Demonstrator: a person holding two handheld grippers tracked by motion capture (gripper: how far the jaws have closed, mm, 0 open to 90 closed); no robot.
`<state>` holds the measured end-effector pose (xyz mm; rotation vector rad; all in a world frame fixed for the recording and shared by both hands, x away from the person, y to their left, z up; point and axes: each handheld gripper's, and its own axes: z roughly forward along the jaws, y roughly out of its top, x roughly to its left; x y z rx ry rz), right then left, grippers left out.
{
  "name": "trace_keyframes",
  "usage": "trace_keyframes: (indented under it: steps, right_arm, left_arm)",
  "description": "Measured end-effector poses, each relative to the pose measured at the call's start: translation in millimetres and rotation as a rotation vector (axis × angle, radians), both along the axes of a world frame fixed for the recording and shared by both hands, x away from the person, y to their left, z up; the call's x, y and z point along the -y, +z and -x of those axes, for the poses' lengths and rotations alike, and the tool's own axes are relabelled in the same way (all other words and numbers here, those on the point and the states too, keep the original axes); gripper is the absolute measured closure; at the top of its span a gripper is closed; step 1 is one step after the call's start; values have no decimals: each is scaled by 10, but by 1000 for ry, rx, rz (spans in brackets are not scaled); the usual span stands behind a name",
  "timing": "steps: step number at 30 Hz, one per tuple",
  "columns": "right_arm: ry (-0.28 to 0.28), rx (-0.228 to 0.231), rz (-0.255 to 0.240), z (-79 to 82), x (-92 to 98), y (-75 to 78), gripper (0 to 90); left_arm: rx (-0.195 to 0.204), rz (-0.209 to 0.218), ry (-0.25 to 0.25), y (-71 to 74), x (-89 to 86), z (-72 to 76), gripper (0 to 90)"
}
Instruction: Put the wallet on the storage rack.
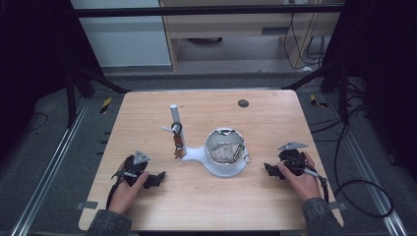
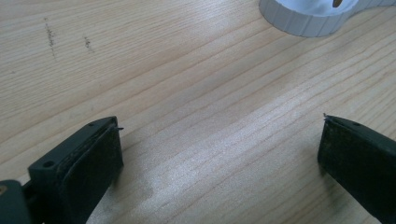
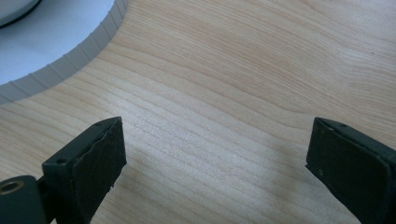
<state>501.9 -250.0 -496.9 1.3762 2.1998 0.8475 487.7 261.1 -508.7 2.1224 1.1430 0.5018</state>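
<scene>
Left gripper: resting on the table, jaws wide, empty, aimed right. Right gripper: low on the table, jaws wide, empty, aimed left. White stand: between both, just ahead of each; bowl above, keys hung on its post beyond. Advice: approach level, slowly, jaws wide.

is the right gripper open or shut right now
Open. In the right gripper view the right gripper has its two black jaws standing wide apart with bare wooden table between them, nothing held.
</scene>
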Motion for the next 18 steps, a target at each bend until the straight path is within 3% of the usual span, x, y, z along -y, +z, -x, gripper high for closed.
trace_keyframes:
  steps: [11, 18]
  right_arm:
    - [3, -14, -19, -10, -39, -77, 48]
    - [-11, 5, -28, -5, -80, -117, 19]
  left_arm:
    - [0, 0, 0, 0, 0, 0, 0]
    - [0, 0, 0, 0, 0, 0, 0]
